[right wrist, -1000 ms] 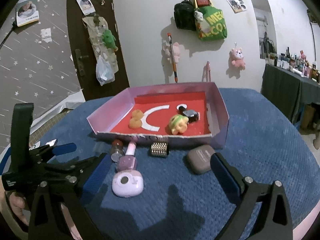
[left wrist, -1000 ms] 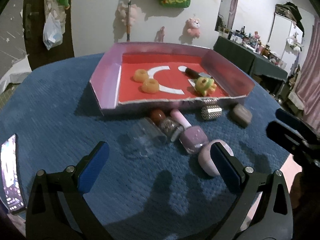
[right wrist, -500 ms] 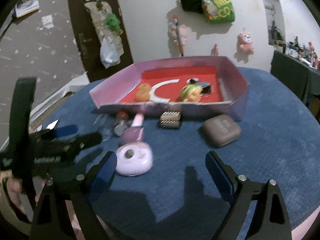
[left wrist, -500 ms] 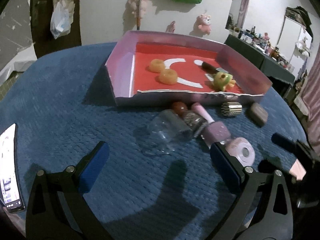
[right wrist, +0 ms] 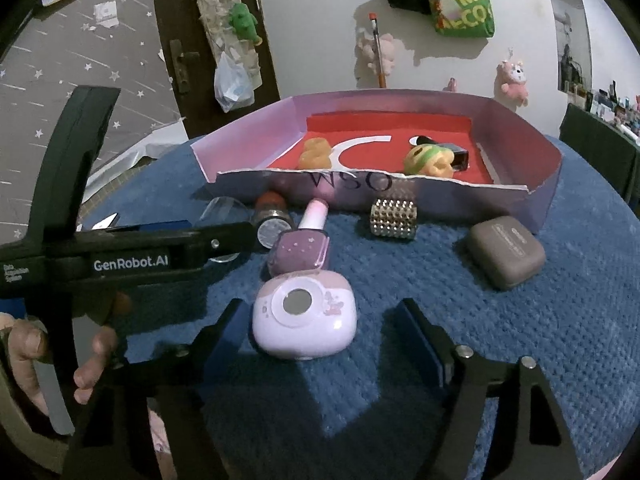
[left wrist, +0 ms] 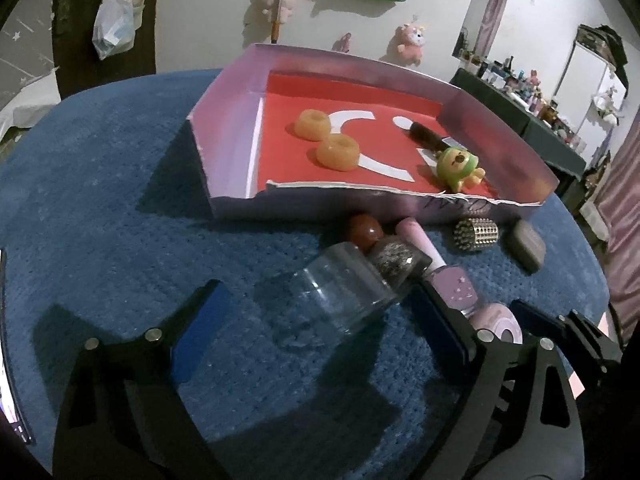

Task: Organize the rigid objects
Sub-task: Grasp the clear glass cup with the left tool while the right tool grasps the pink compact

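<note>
Low in the left wrist view, the left hand-held gripper is closing around a clear glass jar lying on the blue worktop; its pads seem not to touch the glass yet. Bottom centre of the right wrist view, the right hand-held gripper is closing around a lilac case, pads still apart from it. The pink tray sits behind, mid-frame.
</note>
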The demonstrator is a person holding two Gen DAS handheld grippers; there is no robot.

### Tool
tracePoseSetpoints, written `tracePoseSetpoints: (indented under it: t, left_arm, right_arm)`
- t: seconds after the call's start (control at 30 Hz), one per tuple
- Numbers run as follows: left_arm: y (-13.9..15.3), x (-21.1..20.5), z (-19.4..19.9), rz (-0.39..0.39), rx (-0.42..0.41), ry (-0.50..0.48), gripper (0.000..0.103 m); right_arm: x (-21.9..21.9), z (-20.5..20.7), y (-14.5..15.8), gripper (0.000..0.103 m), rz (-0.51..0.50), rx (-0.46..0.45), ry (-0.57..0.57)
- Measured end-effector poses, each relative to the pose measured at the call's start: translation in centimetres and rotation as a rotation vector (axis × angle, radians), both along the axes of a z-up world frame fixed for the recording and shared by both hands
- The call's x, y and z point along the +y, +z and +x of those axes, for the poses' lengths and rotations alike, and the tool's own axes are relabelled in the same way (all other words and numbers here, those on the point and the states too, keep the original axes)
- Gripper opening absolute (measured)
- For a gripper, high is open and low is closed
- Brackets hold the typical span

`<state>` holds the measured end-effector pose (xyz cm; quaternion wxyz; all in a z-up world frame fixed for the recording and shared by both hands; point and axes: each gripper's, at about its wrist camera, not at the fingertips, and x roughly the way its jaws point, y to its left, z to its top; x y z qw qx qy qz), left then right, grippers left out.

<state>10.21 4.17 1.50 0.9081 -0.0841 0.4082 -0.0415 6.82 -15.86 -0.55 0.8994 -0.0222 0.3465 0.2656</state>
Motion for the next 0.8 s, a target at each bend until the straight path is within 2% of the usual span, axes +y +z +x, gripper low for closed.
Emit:
tracePoseSetpoints:
  t: [0.07,0.1,0.17,0.23,0.27,0.33,0.8]
  left_arm:
    - [-0.1,-0.4,-0.1,0.026,-0.008,-0.002,0.087]
    - [-0.1,-0.6,-0.3,0.033,-0.013,-0.014,0.081]
    - [0.0,-0.9,-0.5,0.04,-0.02,-0.025,0.074]
    - [0.1,-1.1,-0.7,0.03,-0.023,-0.047,0.056]
    - [0.1,-1.1,-0.7,0.026,-0.025,-0.052,0.054]
    - [0.2,-1.2,-0.8,0.008,-0.023,-0.075,0.04]
    - [1.4,-0.9,-2.3,-0.007,-0.053,-0.058,0.037]
  right_arm:
    - [0.2,0.1,-0.1,0.074,-0.007,-0.007,-0.003]
    - [0.4,0.1,-0.1,0.073,-0.017,-0.016,-0.003]
    - [0.6,0.1,-0.1,0.063,-0.02,-0.023,0.01]
    - [0.8,0.0,-0.1,0.056,-0.017,-0.024,0.028]
    - [1.0,-0.1,0.0,0.056,-0.025,-0.029,0.028]
    - [1.2,-0.2,0.0,0.056,-0.032,-0.035,0.027]
    - [-0.3,-0.4,1.2,0.056,0.04,-0.01,0.011]
